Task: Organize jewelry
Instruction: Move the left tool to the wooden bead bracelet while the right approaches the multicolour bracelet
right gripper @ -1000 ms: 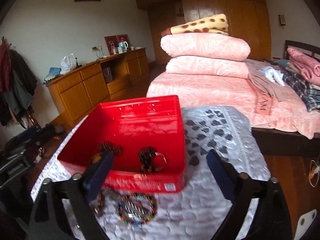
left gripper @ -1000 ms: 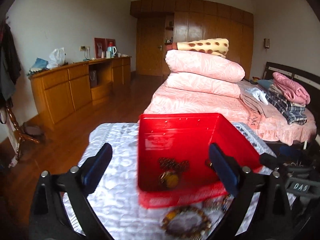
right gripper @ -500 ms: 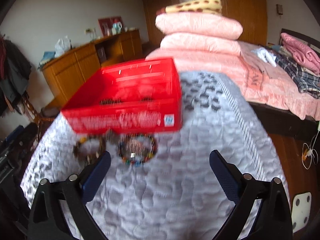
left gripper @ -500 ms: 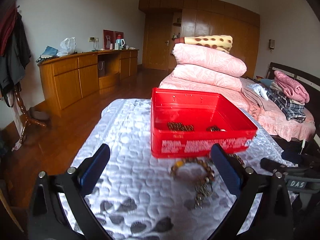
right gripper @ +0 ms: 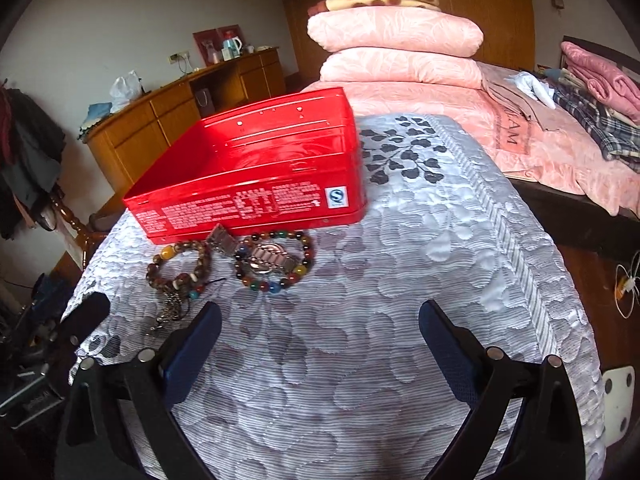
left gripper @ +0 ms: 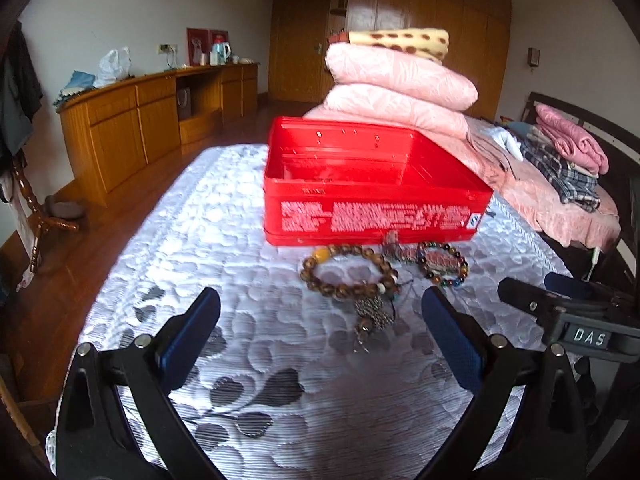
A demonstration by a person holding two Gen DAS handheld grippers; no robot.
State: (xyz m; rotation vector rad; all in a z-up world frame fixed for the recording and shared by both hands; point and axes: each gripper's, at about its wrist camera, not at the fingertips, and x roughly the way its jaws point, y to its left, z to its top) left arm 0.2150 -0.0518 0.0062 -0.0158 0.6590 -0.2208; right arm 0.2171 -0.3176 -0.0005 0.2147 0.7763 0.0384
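Observation:
A red tin box stands open on the white quilted table; it also shows in the right wrist view. In front of it lie a brown bead bracelet with a tassel, a multicoloured bead bracelet and a metal watch. The brown bracelet and the coloured one show in the right wrist view too. My left gripper is open and empty, just short of the brown bracelet. My right gripper is open and empty, right of the jewelry.
A bed with stacked pink pillows and folded clothes lies behind the table. A wooden sideboard runs along the left wall. The table's right edge drops to the wooden floor.
Both grippers have pulled back and down from over the red box. The bracelets and watch in front of the box have come fully into view.

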